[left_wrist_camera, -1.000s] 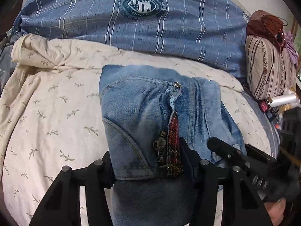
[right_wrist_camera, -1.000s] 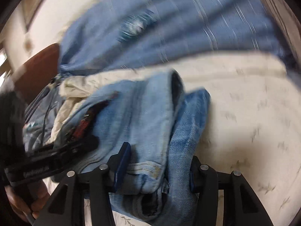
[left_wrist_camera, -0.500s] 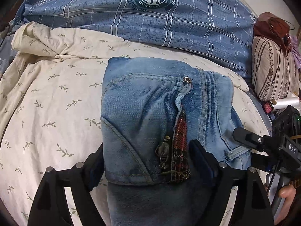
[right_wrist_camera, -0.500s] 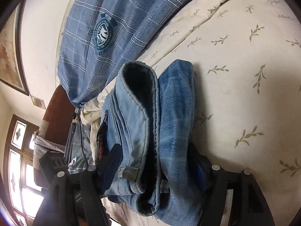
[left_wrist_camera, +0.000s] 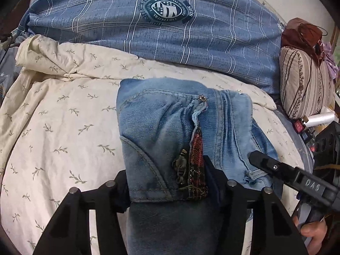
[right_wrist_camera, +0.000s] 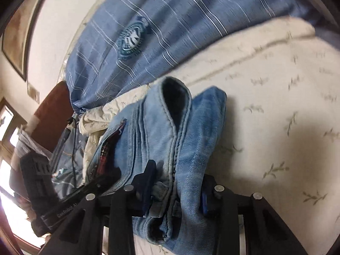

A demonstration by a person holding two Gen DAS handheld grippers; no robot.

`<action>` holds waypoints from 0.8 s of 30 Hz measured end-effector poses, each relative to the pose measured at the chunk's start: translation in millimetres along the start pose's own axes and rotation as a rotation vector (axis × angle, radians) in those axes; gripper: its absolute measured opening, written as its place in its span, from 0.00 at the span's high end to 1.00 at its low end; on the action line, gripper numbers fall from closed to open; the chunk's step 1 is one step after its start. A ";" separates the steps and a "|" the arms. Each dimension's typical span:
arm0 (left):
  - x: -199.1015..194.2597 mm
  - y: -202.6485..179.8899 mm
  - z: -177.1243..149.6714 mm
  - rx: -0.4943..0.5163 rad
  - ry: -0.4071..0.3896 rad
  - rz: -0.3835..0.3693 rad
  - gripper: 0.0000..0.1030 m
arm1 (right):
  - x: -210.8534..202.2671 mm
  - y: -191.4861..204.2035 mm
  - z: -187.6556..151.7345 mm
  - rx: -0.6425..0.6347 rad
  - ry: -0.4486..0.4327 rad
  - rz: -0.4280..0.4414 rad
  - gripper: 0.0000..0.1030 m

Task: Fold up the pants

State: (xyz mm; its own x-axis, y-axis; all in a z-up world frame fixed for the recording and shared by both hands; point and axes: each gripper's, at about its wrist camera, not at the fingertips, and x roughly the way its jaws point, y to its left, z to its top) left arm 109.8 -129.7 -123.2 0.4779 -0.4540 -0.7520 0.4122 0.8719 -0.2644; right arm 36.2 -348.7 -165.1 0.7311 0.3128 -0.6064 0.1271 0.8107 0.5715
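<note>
The left gripper has its two fingers clamped on the folded pants, one finger at each side of the bundle's near end; the right gripper likewise has its fingers clenched on the layered denim edge of the pants, which stands up between them. In the left wrist view the right gripper enters from 4 o'clock, with part of a hand on its handle at 5 o'clock; in the right wrist view the left gripper reaches in from 8 o'clock. The one pair of pants, pale blue denim with a red-patterned trim by the zipper, lies in a compact fold at the centre of a bed, on a cream sheet printed with small leaf sprigs. Beyond it at 12 o'clock lies one blue plaid quilt bearing a round green emblem. At 3 o'clock sits one striped cushion with a brown bag on top, and a white roll just below it. In the right wrist view, a pale wall carries a framed picture at 10 o'clock, and bright windows show at 8 o'clock.
</note>
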 end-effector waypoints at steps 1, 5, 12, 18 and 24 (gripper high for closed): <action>-1.2 -0.7 1.2 0.001 -0.002 0.001 0.44 | -1.1 6.3 -0.7 -0.040 -0.015 -0.025 0.64; -6.5 -0.9 6.1 0.002 -0.008 0.004 0.45 | -7.1 20.7 -1.3 -0.120 -0.065 -0.064 0.64; -24.4 1.5 16.0 0.017 -0.056 0.036 0.45 | -10.4 55.4 -3.5 -0.271 -0.157 -0.100 0.64; -32.9 10.4 27.5 0.019 -0.100 0.065 0.45 | -3.1 72.1 -2.9 -0.316 -0.191 -0.083 0.64; -23.9 15.2 34.7 0.009 -0.097 0.076 0.45 | 8.4 77.6 2.8 -0.318 -0.203 -0.102 0.64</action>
State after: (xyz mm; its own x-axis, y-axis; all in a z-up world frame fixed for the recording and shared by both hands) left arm 131.6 -112.0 -88.3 0.5806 -0.4026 -0.7077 0.3784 0.9030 -0.2033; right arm 54.0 -284.6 -124.3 0.8475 0.1439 -0.5110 0.0156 0.9554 0.2948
